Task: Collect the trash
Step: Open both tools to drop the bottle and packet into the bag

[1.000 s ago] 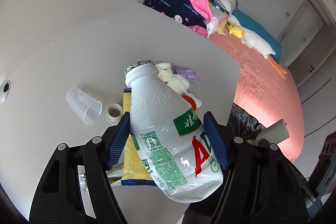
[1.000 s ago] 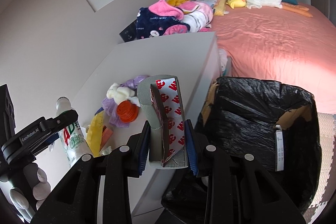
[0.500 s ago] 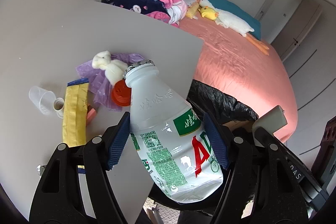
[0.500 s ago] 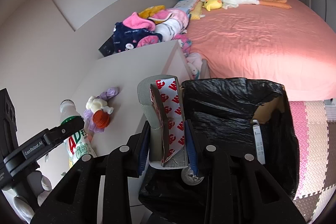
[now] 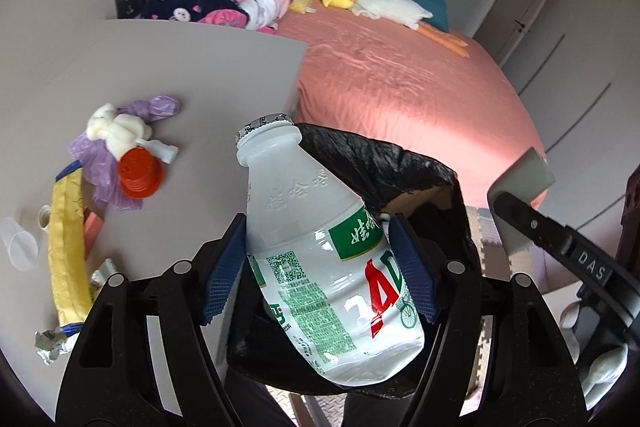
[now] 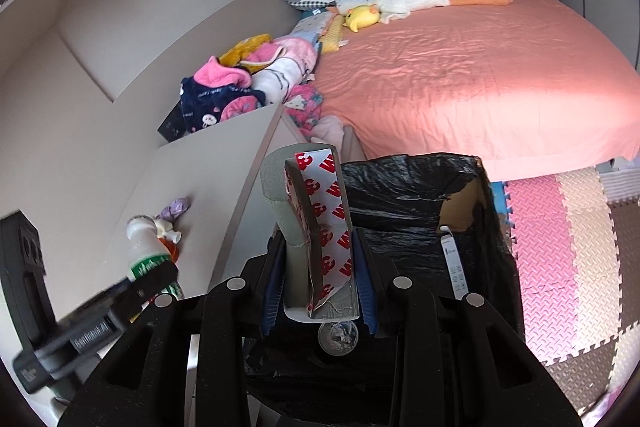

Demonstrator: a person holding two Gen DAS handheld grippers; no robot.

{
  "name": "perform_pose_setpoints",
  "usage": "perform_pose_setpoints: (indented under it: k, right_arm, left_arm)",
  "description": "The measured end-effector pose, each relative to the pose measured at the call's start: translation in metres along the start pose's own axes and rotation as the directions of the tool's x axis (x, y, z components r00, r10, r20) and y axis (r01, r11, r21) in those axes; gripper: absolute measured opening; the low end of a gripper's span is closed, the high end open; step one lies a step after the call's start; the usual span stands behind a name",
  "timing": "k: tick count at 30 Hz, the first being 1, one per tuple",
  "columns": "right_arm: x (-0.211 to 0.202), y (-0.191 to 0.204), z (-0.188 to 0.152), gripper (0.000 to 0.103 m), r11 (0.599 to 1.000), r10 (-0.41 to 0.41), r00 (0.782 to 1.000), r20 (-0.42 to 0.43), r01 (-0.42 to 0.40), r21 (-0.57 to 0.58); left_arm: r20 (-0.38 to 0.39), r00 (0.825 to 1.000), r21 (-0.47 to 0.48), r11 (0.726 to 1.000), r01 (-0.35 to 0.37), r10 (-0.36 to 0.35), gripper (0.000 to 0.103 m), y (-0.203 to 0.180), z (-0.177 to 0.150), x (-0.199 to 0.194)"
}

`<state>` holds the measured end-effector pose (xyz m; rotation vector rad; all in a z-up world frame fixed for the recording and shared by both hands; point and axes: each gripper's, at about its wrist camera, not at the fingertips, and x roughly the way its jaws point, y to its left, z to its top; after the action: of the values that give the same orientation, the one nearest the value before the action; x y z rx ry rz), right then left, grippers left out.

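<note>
So the biggest thing in the room is the pink bed [image 6: 460,67] at the far right, then the grey desk [image 5: 140,75] on the left, and jammed against the desk's near right edge is the bin lined with a black bag [image 6: 404,195]. That bin is what everything turns on right now.

Left gripper [image 5: 320,267] has the white drink bottle [image 5: 320,239] between its blue pads, neck pointing up and away, long axis tilted back toward the far left. Jaws are opening; there's a sliver of gap on the right pad, so I'd call the grip loosening, maybe already let go. The bin's mouth sits directly below and just past the bottle, so it should fall straight in.

Right gripper [image 6: 318,291] is opening too, with a grey foam piece with red-and-white backing [image 6: 316,227] standing upright between the pads, which look to be just clear of it. It's right over the near left corner of the bin, so both hands are about equally placed for the drop.

Leftover trash on the desk: yellow wrapper [image 5: 66,259], purple plastic [image 5: 104,163], orange cap [image 5: 140,173], clear cup [image 5: 18,243].
</note>
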<state>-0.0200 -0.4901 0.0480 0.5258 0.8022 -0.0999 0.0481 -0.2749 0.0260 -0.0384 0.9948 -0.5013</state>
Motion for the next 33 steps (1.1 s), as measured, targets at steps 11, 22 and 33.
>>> perform_pose_setpoints:
  k: [11, 22, 33]
  right_arm:
    - [-0.015, -0.02, 0.007, 0.078, 0.996, -0.035, 0.998, 0.054, 0.031, 0.08]
    - [-0.003, -0.001, -0.002, 0.078, 0.999, -0.03, 0.999, 0.037, 0.028, 0.035]
    - [0.005, 0.035, -0.006, 0.078, 0.999, -0.014, 1.0, 0.024, 0.014, -0.034]
  left_arm:
    - [-0.002, 0.999, 0.046, 0.998, 0.047, -0.047, 0.096, -0.01, -0.005, 0.009]
    - [0.0, 1.0, 0.013, 1.0, 0.017, -0.017, 0.096, 0.015, -0.01, 0.003]
    - [0.051, 0.998, -0.04, 0.999, -0.03, 0.032, 0.096, 0.055, -0.009, -0.022]
